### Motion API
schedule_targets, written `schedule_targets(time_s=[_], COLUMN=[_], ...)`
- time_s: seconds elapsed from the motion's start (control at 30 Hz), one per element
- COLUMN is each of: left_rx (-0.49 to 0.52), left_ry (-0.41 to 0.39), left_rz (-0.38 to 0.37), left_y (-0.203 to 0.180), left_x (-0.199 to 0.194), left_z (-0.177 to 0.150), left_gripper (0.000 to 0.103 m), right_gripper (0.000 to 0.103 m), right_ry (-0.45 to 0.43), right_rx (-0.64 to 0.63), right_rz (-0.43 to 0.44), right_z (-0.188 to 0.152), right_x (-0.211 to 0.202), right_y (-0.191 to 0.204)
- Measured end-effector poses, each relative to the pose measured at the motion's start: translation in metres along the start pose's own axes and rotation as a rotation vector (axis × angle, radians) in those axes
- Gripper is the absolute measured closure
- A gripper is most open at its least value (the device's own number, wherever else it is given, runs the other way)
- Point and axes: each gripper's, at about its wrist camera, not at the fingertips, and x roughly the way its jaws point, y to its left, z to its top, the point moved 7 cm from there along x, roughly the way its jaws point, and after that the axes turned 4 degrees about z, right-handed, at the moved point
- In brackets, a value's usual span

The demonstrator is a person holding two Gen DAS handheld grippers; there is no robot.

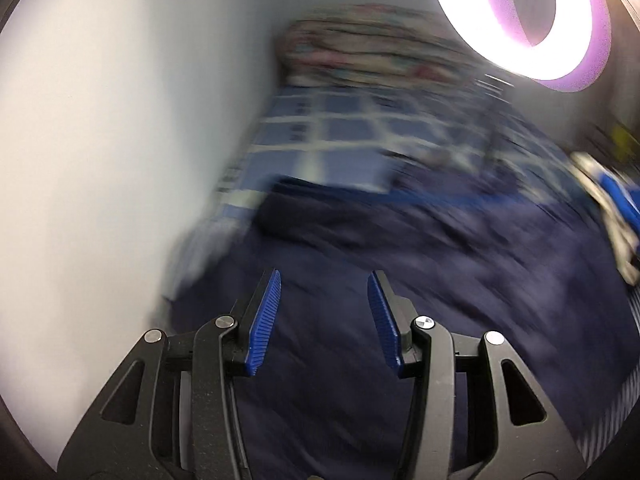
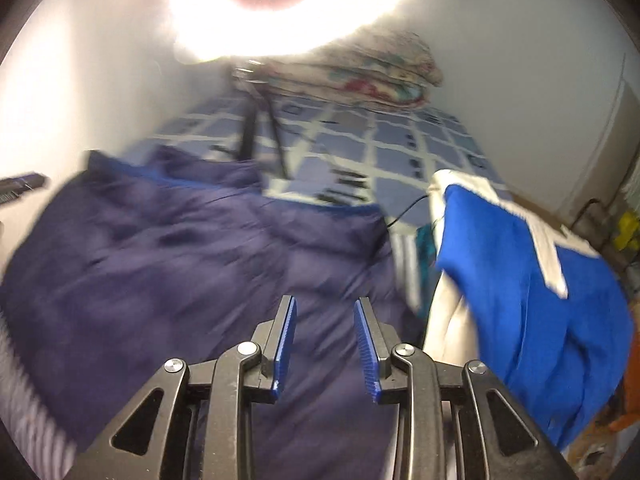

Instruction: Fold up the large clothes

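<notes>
A large dark navy garment [image 1: 400,264] lies spread and rumpled on a bed with a blue checked sheet [image 1: 340,128]. It also shows in the right wrist view [image 2: 180,248]. My left gripper [image 1: 324,280] hovers above the garment, open and empty. My right gripper [image 2: 325,304] is above the garment's near right part, open and empty. Both views are motion-blurred.
A bright blue and white garment [image 2: 520,280] lies in a heap right of the navy one. A ring light [image 1: 532,12] on a dark tripod [image 2: 256,128] stands on the bed. A folded patterned blanket [image 2: 360,72] lies at the far end. A white wall [image 1: 100,160] runs along the left.
</notes>
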Motion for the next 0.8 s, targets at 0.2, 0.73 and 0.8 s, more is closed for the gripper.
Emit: schedule_targets(time_s=[0.2, 0.73, 0.8], left_rx=[0.182, 0.188, 0.137], left_ry=[-0.005, 0.018, -0.013], left_rz=[-0.096, 0.007, -0.033], left_y=[-0.1, -0.123, -0.117], left_x=[-0.031, 0.0, -0.026], left_z=[-0.051, -0.067, -0.066], left_gripper=[0.055, 0.055, 0.055], right_gripper=[0.068, 0.06, 0.038], right_ry=[-0.013, 0.045, -0.003], right_rx=[0.064, 0.117, 0.173], right_rz=[0.149, 0.195, 0.198], right_z=[-0.064, -0.131, -0.136], right_x=[-0.041, -0.042, -0.062], right_y=[0.035, 0.045, 0.029])
